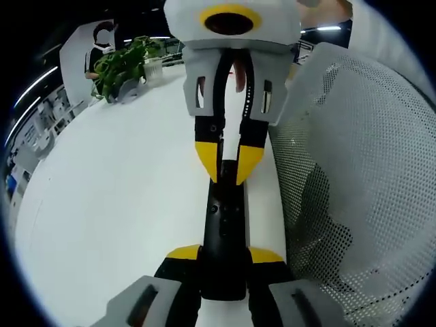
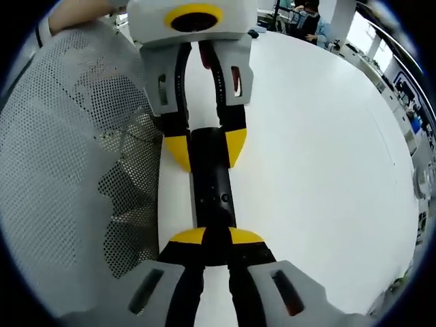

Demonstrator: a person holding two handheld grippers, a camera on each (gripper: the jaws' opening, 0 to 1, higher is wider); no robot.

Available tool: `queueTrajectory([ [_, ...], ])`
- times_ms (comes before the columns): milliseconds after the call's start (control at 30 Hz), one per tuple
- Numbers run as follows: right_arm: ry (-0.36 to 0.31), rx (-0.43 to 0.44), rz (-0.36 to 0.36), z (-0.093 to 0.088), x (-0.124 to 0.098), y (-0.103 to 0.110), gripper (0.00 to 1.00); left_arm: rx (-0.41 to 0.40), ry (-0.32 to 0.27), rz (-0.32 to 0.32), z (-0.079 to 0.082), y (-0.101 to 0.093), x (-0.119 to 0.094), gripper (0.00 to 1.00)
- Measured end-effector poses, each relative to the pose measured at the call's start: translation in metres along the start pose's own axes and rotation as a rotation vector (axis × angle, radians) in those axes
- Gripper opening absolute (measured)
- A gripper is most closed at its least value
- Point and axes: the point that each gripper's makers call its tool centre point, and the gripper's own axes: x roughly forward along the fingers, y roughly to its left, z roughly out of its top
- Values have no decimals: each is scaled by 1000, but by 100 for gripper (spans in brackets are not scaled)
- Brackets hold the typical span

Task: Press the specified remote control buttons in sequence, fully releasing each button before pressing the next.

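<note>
White table [image 1: 116, 204]: remote [image 1: 223, 225] clamped between both tools.

Black remote [image 1: 223, 231], white table [image 1: 116, 204]

Remote control [image 1: 223, 231]: black plastic w/ satin sheen. Table [image 1: 122, 204]: smooth, matt white. Mesh chair back [image 1: 361, 170]: white perforated, fabric-like. Gripper [image 1: 229, 163] shells are seen as matt grey plastic, w/ yellow tips.
</note>
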Motion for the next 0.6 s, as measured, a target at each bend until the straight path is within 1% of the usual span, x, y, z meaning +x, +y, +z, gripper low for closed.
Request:
queueTrajectory([
  [167, 9, -16, -5, -2, 0, 1, 7, 0, 2, -1, 0, 0, 0, 24],
  [333, 39, -39, -12, -2, 1, 1, 7, -2, 1, -1, 0, 0, 0, 24],
  [367, 35, -48, -14, -2, 1, 1, 7, -2, 2, -1, 0, 0, 0, 24],
  [400, 24, -6, -10, -2, 0, 0, 7, -2, 2, -1, 0, 0, 0, 24],
  [500, 13, 5, -18, -2, 0, -1, 7, -5, 2, -2, 0, 0, 0, 24],
  [600, -36, 36, -44, -3, -1, 0, 7, -4, 2, -1, 0, 0, 0, 24],
])
